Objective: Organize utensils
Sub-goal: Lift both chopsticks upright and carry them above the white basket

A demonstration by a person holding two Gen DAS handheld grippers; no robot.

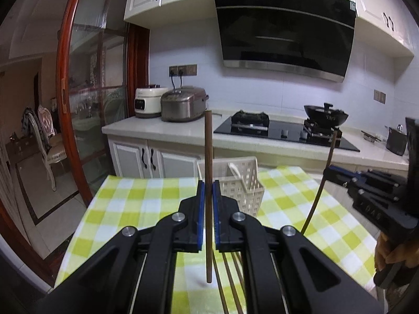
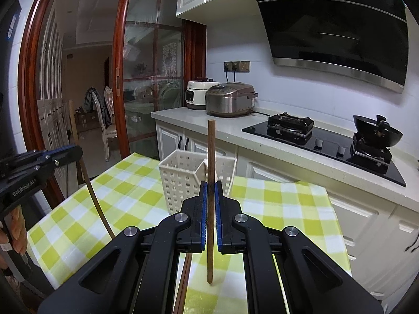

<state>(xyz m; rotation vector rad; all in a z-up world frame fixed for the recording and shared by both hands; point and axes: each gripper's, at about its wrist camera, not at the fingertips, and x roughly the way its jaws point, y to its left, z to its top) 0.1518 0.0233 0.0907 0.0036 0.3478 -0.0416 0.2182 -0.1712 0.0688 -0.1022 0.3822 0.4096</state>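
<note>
Your bench (image 1: 146, 196) is covered with a green-and-white checked cloth (image 2: 136, 196), and behind it runs the kitchen counter (image 1: 183, 128) with two rice cookers (image 1: 183, 103), a black hob (image 1: 282, 130) and a wok (image 1: 326, 115) under the range hood (image 1: 285, 26). At the far edge of the bench stands a white perforated utensil basket (image 2: 180, 180), split into compartments, with a pale utensil leaning inside it. Your left gripper (image 1: 209, 191) is pressed together on a brown chopstick (image 1: 208, 157), held upright between the blue pads with its lower end clear of the cloth. Your right gripper (image 2: 210, 191) is likewise pinching a second brown chopstick (image 2: 211, 151), upright, in line with the basket beyond it. Each gripper also shows at the edge of the other's view, its chopstick bowed by the lens. A few more chopsticks (image 1: 230, 282) lie flat on the cloth beneath the left gripper, partly hidden by its frame.
</note>
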